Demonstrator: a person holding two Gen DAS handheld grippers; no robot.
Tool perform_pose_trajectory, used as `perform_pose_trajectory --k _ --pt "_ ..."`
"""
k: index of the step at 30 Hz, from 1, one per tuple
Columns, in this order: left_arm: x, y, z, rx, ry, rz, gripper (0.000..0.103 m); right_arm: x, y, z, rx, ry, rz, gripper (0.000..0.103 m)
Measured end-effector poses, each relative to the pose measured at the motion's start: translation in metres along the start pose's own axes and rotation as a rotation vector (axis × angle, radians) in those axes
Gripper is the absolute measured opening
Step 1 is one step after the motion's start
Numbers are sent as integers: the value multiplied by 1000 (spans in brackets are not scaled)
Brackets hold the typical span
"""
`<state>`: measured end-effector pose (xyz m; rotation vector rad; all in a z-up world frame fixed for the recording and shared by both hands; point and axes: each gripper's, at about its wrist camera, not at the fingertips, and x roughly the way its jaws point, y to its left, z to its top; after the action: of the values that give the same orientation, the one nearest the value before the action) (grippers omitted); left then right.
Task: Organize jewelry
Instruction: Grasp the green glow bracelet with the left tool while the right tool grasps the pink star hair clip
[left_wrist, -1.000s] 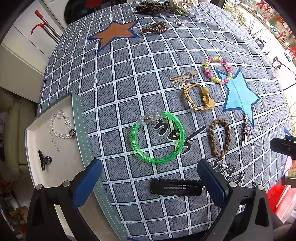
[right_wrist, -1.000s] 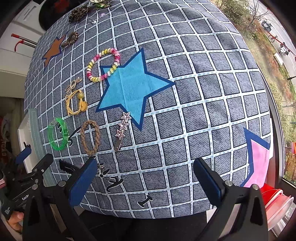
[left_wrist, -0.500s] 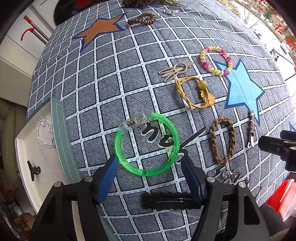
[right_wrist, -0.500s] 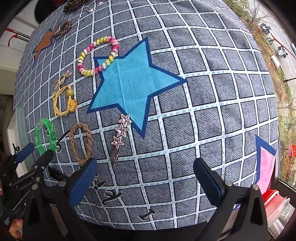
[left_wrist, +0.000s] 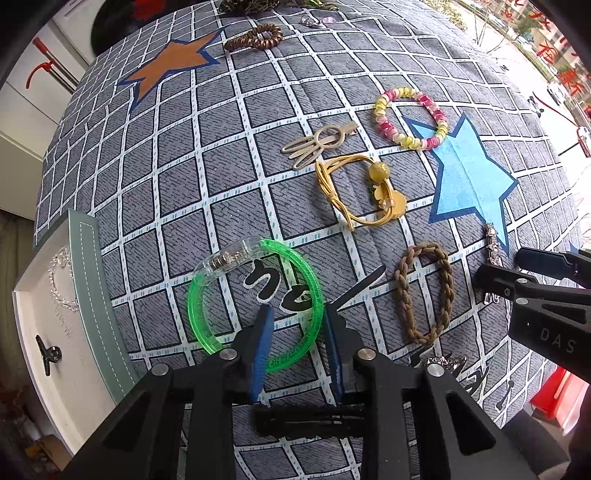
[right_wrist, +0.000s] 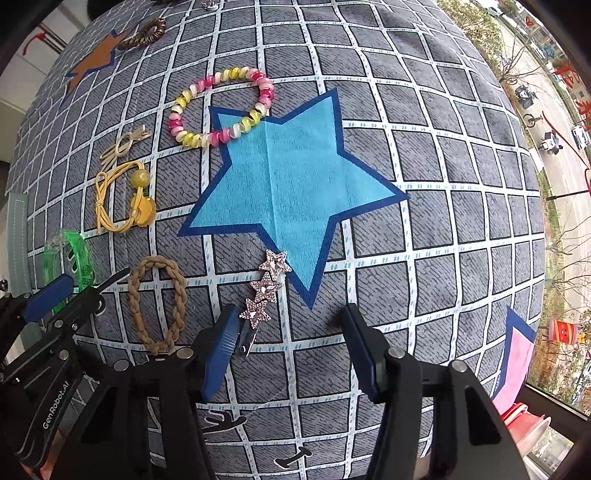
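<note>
Left gripper (left_wrist: 295, 332) half-closed astride green bangle (left_wrist: 255, 295) rim.

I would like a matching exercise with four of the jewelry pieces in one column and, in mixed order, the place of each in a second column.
Things:
1. green bangle
2. star hair clip
3. silver chain
4. beaded bracelet

Places:
A. inside the white tray
B. its rim between the fingers of the left claw
C. across the upper left point of the blue star patch
D. beside the left finger of the right claw, at the star patch's lower tip

Pairs: 1-B, 2-D, 3-A, 4-C
</note>
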<state>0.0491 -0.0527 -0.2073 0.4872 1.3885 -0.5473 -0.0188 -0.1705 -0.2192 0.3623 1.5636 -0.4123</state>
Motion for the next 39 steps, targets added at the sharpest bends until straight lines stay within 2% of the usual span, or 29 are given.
perform_pose_trajectory --k 1,3,4,13,24,31,39 --pt "0 0 0 0 0 -4 17 -1 3 0 -6 -4 0 44" --pt "1 -4 1 -11 0 -13 16 -4 12 -1 -20 -9 -1 20" --pt "0 -2 1 -23 1 -31 16 -6 13 0 -22 -9 0 18" --pt "-27 18 -3 -88 -42 -108 13 -21 -23 8 58 -10 112 18" --pt "-64 36 -6 -136 -109 -154 13 -53 -57 7 79 -42 172 18" --pt "-93 48 -19 -154 -157 -151 13 -72 -45 14 43 -74 202 18" --pt "-114 65 -37 -196 -203 -112 13 -100 -30 -8 -48 -108 236 18"
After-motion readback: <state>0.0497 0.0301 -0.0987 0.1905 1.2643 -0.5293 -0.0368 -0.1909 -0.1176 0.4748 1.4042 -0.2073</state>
